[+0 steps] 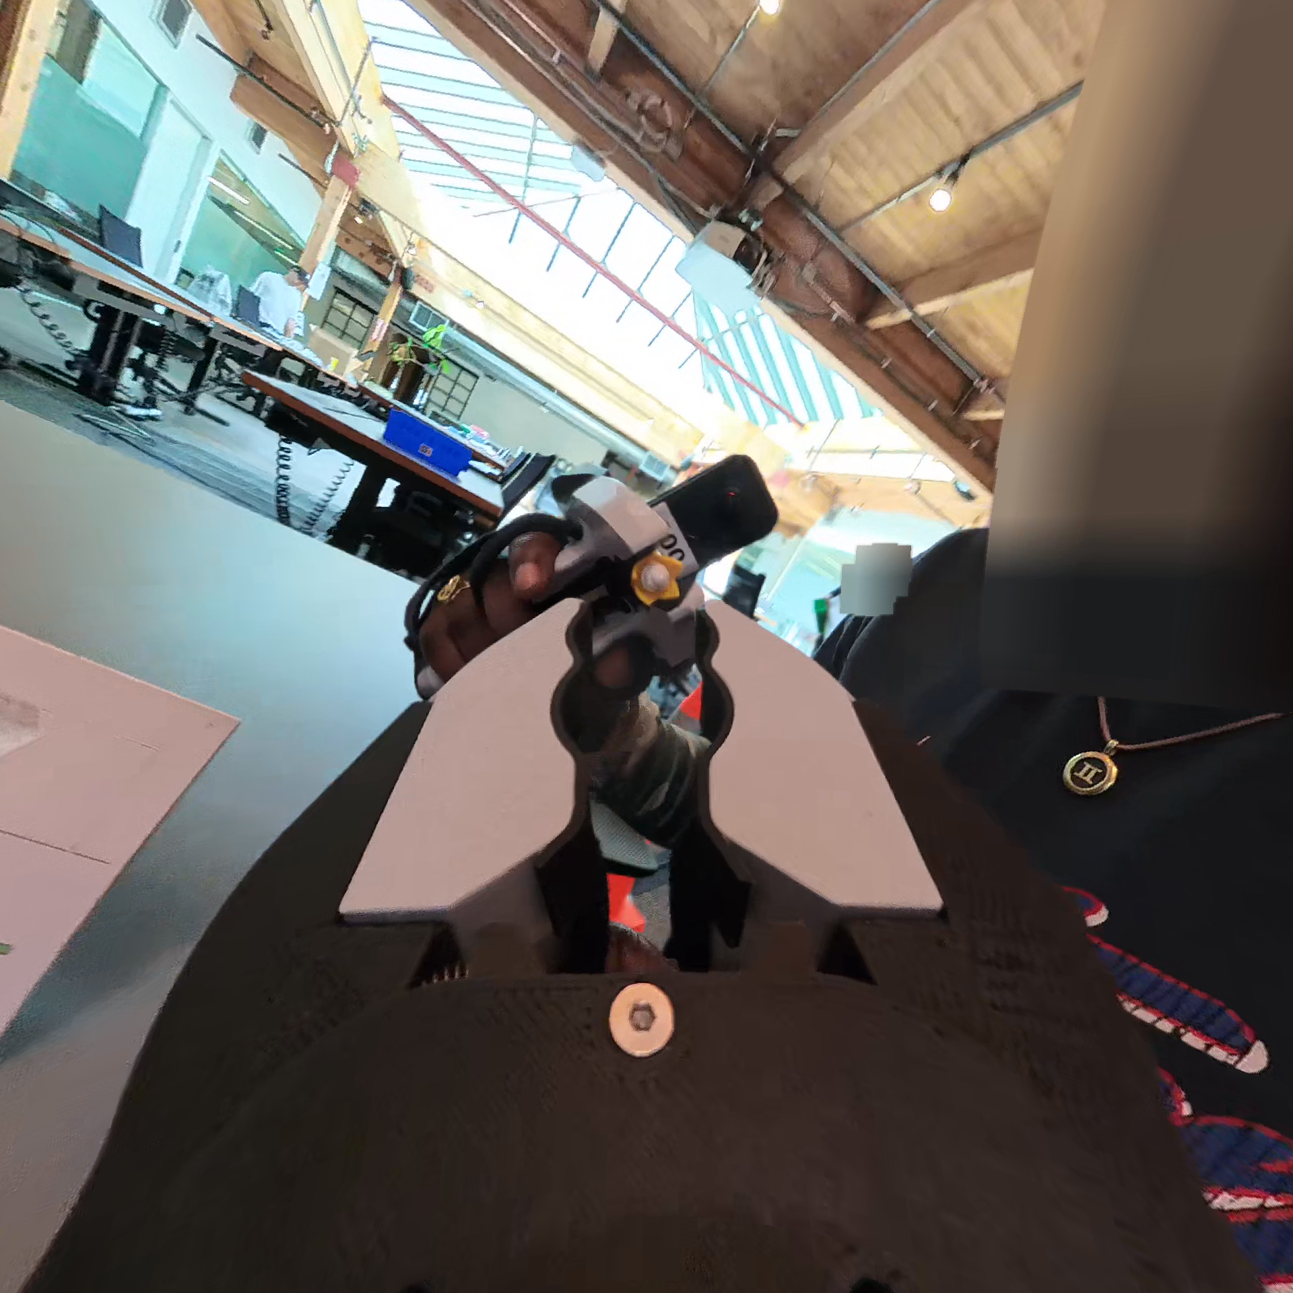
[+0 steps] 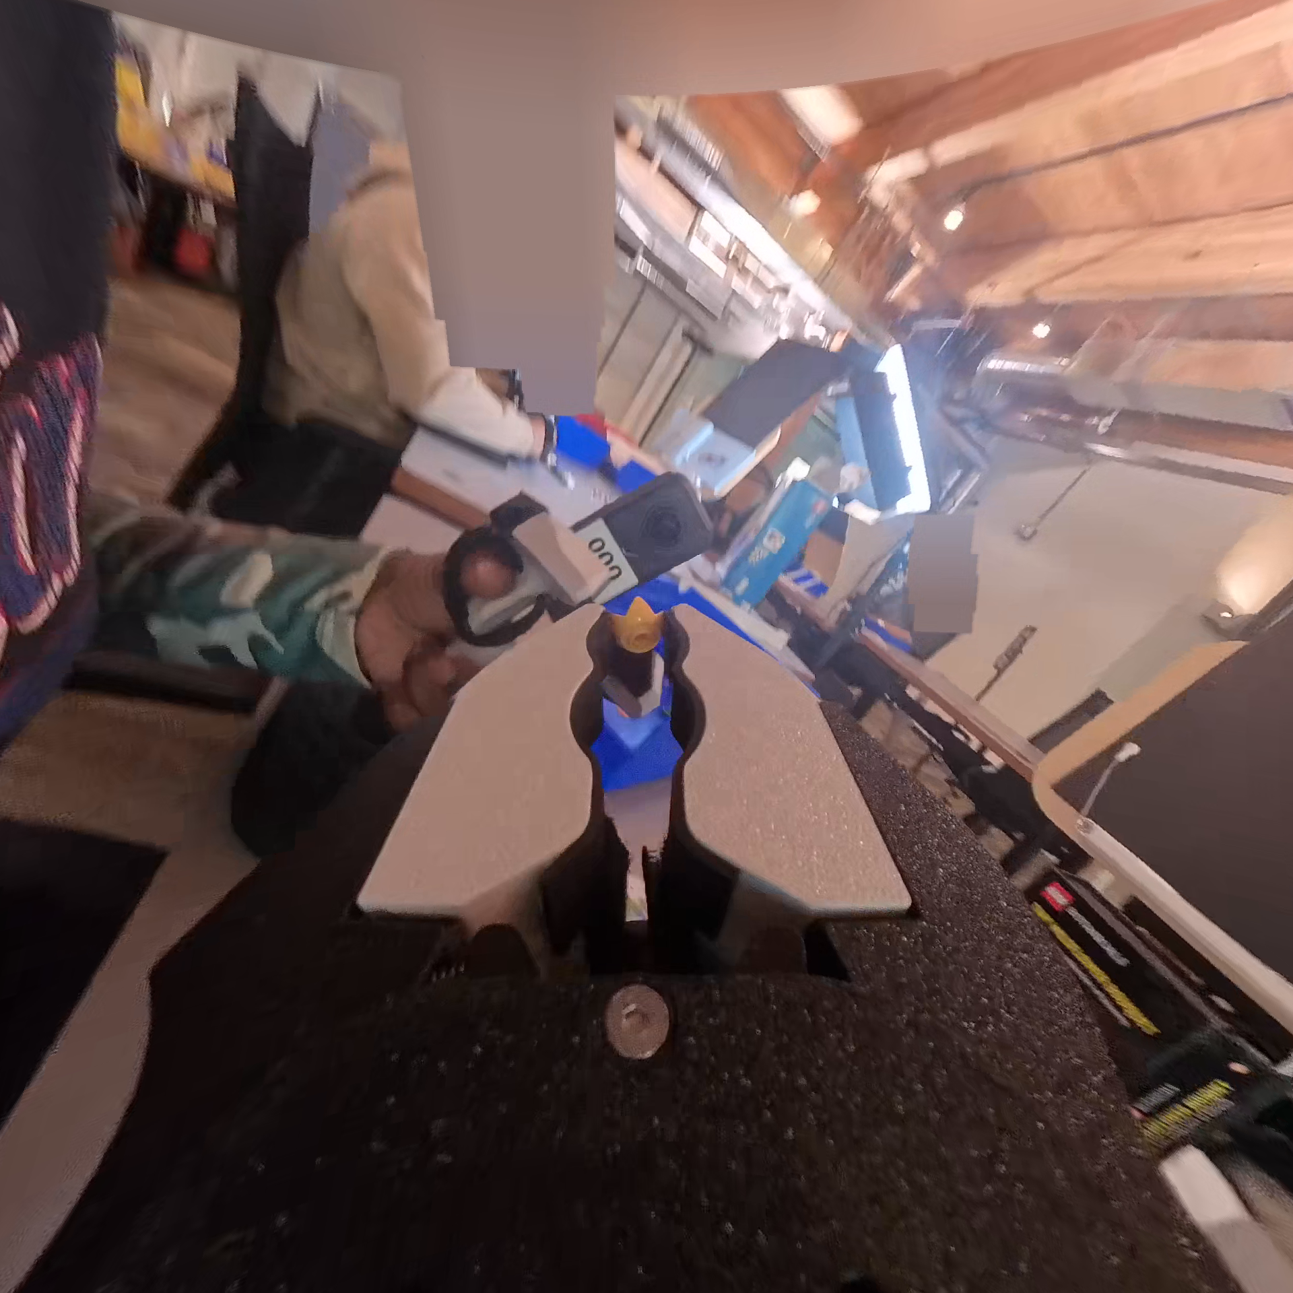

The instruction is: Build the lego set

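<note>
Left tool (image 1: 642, 616) nearly closed, right tool (image 2: 635, 633) pinching yellow piece (image 2: 635, 625), raised off table (image 1: 210, 630).

fingers (image 1: 483, 783): grey | body: black | sleeve (image 2: 231, 595): camouflage

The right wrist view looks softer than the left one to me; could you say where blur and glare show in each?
Right wrist view: motion blur smears the ceiling and desks, while the yellow piece past the right gripper stays fairly readable. Left wrist view: mostly sharp, but the skylight is blown out, and wide-angle distortion tilts the room.
</note>
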`<state>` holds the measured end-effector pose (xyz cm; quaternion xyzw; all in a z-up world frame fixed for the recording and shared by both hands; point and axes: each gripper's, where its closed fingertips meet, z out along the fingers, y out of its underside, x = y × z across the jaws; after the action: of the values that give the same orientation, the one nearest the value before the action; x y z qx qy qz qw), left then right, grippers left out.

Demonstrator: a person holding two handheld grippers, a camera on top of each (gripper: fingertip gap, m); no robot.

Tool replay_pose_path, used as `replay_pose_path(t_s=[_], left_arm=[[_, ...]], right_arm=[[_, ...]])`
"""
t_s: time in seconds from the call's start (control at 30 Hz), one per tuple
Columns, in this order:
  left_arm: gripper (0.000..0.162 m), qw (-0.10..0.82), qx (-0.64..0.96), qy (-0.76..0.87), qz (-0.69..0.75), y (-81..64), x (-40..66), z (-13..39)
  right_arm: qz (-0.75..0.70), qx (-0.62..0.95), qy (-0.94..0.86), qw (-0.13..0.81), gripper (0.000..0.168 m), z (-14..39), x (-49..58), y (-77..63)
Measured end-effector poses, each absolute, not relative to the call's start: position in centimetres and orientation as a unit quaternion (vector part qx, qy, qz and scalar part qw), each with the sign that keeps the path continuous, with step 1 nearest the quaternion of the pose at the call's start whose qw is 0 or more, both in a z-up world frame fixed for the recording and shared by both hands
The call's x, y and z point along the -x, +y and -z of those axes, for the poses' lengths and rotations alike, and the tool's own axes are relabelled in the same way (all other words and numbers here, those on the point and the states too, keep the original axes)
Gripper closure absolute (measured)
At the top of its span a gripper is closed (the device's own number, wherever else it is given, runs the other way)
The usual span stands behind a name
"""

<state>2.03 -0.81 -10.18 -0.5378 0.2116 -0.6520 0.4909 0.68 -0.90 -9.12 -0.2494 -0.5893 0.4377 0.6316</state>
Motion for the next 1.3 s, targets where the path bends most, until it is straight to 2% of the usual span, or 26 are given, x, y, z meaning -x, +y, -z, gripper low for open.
replay_pose_path(t_s=[0.17, 0.43, 0.57, 0.67, 0.83, 1.07, 1.3], left_arm=[[0.141, 0.528, 0.538, 0.224, 0.618, -1.3, -1.8, 8.9], [0.14, 0.427, 0.462, 0.169, 0.758, -2.5, -3.2, 7.6], [0.143, 0.399, 0.429, 0.163, 0.794, -3.1, -3.6, 7.0], [0.149, 0.4, 0.422, 0.164, 0.797, -3.2, -3.5, 7.0], [0.15, 0.401, 0.421, 0.164, 0.797, -3.1, -3.5, 7.1], [0.151, 0.421, 0.419, 0.166, 0.787, -3.0, -3.4, 7.1], [0.152, 0.449, 0.43, 0.174, 0.764, -3.0, -3.2, 7.1]], right_arm=[[-0.544, 0.224, -0.527, 0.613, 0.154, 7.6, -1.9, -1.4], [-0.635, 0.164, -0.506, 0.56, 0.154, 6.6, -2.5, -3.1], [-0.63, 0.153, -0.525, 0.551, 0.154, 7.0, -2.1, -3.6], [-0.634, 0.146, -0.527, 0.546, 0.154, 6.8, -2.3, -3.7], [-0.622, 0.143, -0.544, 0.545, 0.154, 7.0, -2.3, -3.8], [-0.606, 0.144, -0.557, 0.55, 0.154, 7.0, -2.2, -3.7], [-0.523, 0.15, -0.607, 0.579, 0.154, 7.1, -1.8, -3.7]])
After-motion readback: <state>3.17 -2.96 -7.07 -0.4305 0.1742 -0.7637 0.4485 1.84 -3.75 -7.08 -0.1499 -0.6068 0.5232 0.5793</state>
